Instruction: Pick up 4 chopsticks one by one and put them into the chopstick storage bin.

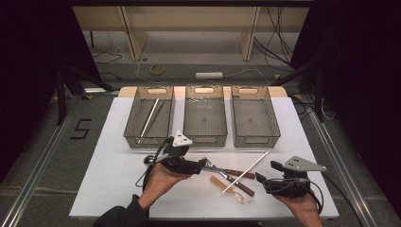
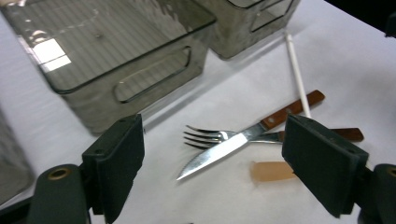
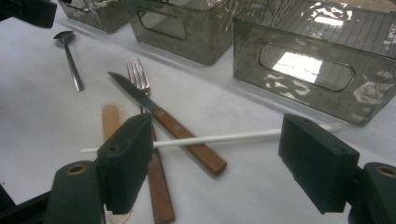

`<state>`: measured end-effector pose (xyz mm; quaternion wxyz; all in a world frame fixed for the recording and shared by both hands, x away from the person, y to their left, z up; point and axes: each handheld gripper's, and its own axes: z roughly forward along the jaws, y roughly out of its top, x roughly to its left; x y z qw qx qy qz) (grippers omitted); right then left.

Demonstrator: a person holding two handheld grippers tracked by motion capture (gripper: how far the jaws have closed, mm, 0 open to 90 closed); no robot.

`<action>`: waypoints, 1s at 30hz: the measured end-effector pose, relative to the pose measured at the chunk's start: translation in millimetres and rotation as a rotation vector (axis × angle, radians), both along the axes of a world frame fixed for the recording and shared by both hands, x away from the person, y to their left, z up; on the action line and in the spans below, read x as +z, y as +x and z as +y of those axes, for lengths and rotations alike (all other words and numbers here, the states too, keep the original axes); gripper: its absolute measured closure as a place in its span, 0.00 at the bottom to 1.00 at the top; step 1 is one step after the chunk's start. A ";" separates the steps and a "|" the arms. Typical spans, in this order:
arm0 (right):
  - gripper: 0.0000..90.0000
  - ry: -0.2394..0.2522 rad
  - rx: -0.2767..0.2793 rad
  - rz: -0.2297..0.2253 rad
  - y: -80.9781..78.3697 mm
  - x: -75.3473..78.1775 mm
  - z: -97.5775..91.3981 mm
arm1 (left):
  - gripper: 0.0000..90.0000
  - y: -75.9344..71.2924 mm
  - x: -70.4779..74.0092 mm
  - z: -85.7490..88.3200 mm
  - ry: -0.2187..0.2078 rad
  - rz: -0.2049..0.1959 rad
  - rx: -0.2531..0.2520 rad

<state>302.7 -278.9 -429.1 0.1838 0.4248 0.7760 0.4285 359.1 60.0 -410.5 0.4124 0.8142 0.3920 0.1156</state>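
Closing in on knife (image 2: 219, 151) mid-frame, left hand-held gripper (image 2: 212, 163) gaping wide, empty; next: straddle blade, squeeze.

A lab or recording studio: black curtains (image 1: 28, 71) hang at both sides of the frame, loose cables (image 1: 279, 38) and a power strip (image 1: 209, 75) lie on the floor at top, and a white-topped bench (image 1: 118, 189) stands between metal rails (image 1: 38, 161).

Three bins (image 1: 204, 116), two chopsticks (image 1: 246, 171), knife (image 2: 219, 151), fork (image 2: 205, 136), two spoons (image 3: 69, 56)

White table (image 1: 108, 189), bins (image 1: 204, 116), cutlery (image 1: 227, 174)
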 end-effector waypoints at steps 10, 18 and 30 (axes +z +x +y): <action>0.30 0.005 -0.006 -0.002 0.5 0.1 -0.4 | 0.24 -7.0 -5.8 -28.6 0.011 0.018 -0.068; 0.30 0.008 -0.003 0.003 0.7 -0.7 0.0 | 0.28 -11.9 -12.0 -55.0 0.046 0.010 -0.116; 0.30 0.013 -0.017 0.003 2.3 -0.8 -2.9 | 0.42 -7.5 -25.6 -88.2 0.082 0.022 -0.163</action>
